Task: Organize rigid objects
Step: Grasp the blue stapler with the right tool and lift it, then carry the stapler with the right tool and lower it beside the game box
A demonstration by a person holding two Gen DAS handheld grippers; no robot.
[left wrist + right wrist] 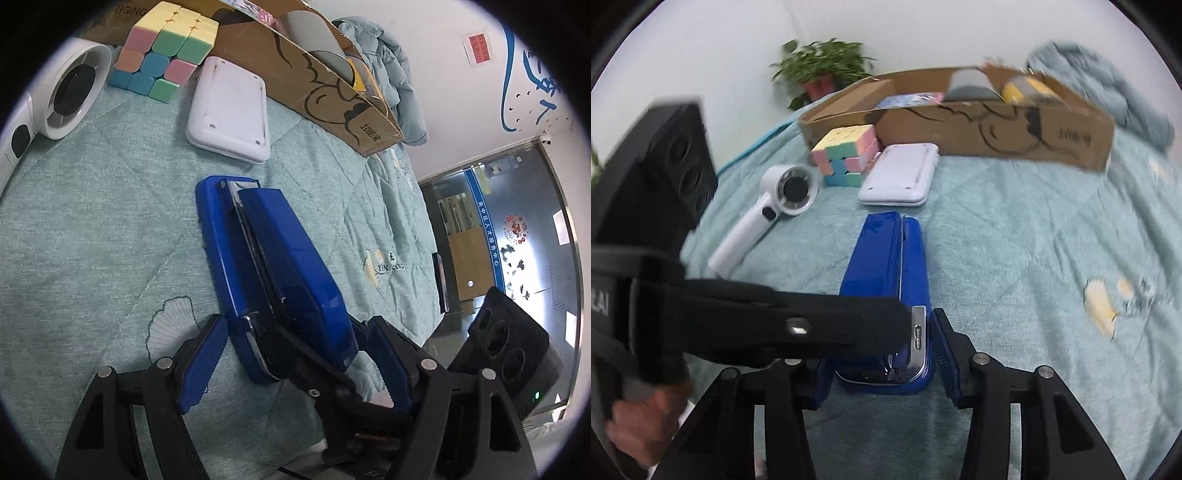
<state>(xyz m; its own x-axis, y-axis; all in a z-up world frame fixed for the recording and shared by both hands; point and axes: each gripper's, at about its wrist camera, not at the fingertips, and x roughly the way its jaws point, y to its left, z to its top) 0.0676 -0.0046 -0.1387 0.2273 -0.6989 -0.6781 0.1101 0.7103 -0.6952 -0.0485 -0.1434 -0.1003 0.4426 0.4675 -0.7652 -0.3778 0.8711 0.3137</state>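
Both fingers (942, 343) seemingly flanking stapler (886, 266)

The blue stapler (886, 266) lies on its side on the teal quilt (997, 258). Beyond its nose the white flat case (897, 177) lies face down, it seems. The pastel puzzle cube (847, 155) and white handheld fan (764, 218) sit left of that case.
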